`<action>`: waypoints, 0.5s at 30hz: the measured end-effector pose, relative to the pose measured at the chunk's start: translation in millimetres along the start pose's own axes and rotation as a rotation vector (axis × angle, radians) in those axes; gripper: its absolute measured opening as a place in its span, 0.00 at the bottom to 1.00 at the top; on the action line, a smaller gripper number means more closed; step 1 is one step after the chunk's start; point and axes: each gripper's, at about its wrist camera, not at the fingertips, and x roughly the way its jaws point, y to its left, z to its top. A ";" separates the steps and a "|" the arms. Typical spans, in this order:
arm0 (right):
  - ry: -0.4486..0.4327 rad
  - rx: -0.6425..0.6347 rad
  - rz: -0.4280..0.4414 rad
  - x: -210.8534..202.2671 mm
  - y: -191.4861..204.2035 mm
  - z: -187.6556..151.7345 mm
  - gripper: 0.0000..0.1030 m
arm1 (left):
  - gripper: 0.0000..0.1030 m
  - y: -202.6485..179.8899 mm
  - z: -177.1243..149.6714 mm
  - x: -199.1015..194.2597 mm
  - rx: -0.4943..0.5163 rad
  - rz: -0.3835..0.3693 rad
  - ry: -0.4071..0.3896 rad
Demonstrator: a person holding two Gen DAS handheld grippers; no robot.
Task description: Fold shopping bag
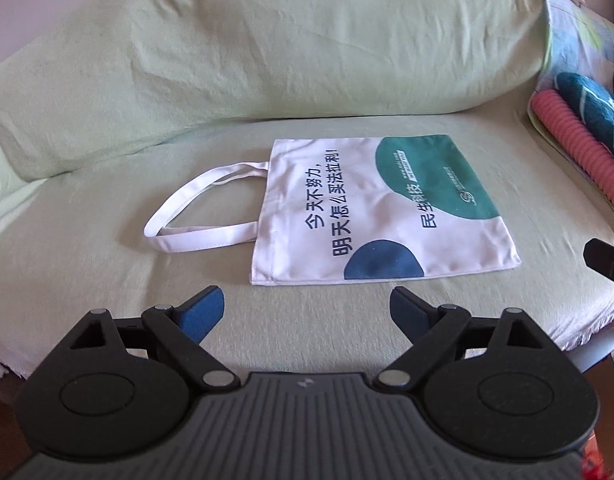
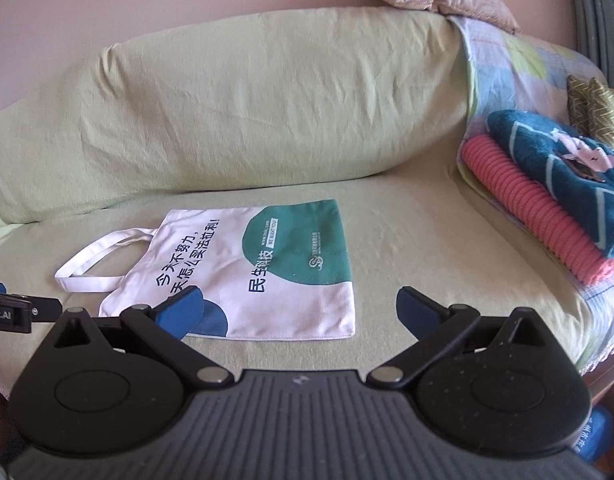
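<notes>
A white shopping bag (image 1: 363, 208) with green and blue patches and black print lies flat on the green sofa seat (image 1: 107, 264), its handles (image 1: 195, 216) stretched out to the left. My left gripper (image 1: 307, 304) hovers open just in front of the bag's near edge, nothing between its blue pads. In the right wrist view the same bag (image 2: 267, 272) lies ahead and left of my right gripper (image 2: 299, 306), which is also open and empty; its left pad (image 2: 181, 312) overlaps the bag's near corner in the picture.
A big green-covered back cushion (image 1: 267, 48) runs behind the bag. Folded towels, pink (image 2: 523, 196) and teal (image 2: 559, 168), are stacked on a patchwork cloth at the right. The other gripper's tip (image 1: 605, 264) shows at the right edge of the left wrist view.
</notes>
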 end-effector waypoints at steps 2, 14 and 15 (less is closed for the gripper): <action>-0.002 0.013 -0.004 -6.7 -0.5 -2.2 0.99 | 0.89 -2.9 -2.4 -3.4 0.005 -0.003 -0.010; 0.001 0.055 -0.062 -0.9 -7.9 -9.8 0.99 | 0.89 -17.6 -17.9 -7.7 -0.024 0.036 -0.001; -0.006 0.068 -0.062 0.3 -9.5 -11.2 0.99 | 0.89 -18.3 -18.3 -6.1 -0.019 0.041 0.004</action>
